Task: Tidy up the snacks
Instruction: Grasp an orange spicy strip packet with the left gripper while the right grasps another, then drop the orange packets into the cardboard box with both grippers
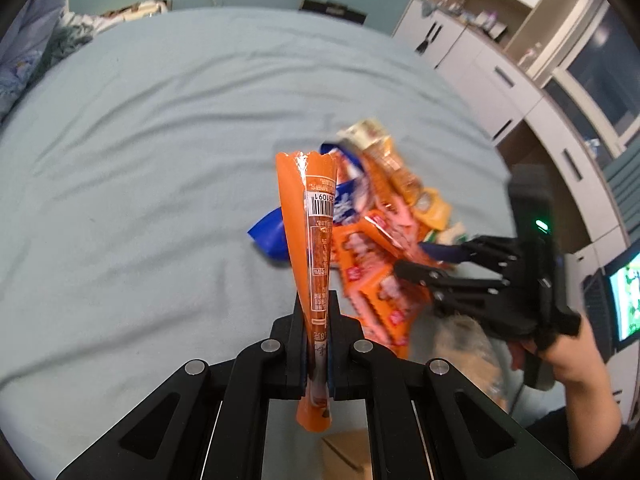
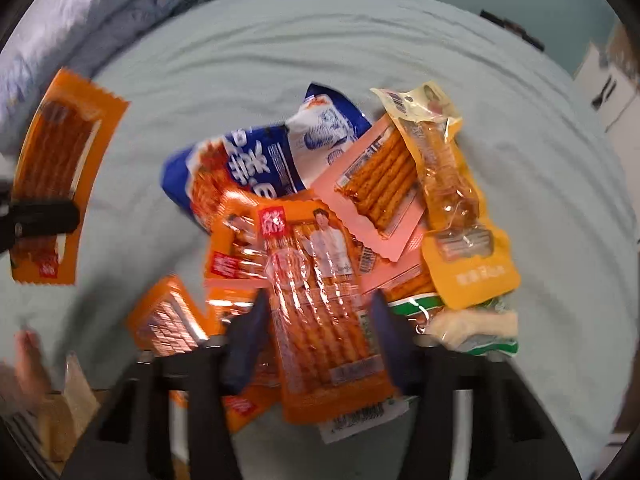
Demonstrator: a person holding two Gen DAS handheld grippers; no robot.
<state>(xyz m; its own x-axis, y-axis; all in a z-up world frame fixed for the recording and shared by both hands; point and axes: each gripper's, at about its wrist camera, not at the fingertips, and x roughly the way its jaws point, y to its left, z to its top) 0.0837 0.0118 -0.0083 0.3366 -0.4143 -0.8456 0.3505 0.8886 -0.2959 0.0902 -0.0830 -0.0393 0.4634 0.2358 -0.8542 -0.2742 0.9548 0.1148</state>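
Note:
My left gripper (image 1: 316, 304) is shut on a long orange snack packet (image 1: 310, 232), held upright and edge-on above the bed. The right wrist view shows that same packet (image 2: 60, 176) at the far left, with a left finger (image 2: 40, 216) across it. A heap of snack packets (image 1: 384, 240) lies on the sheet: orange ones, a blue-white bag (image 2: 260, 160), a pink packet (image 2: 376, 184) and a yellow packet (image 2: 452, 208). My right gripper (image 2: 318, 300) stands over the heap, its fingers pressed on both long sides of an orange stick-snack packet (image 2: 316, 280), whose near end overlaps the gripper body.
A pale green bed sheet (image 1: 160, 140) covers the surface. A blue quilt (image 2: 80, 20) is bunched at the far left. A cardboard box (image 1: 348, 452) sits at the near edge. White cabinets (image 1: 480, 60) and a lit screen (image 1: 624, 292) stand to the right. A person's hand (image 1: 568, 360) holds the right gripper.

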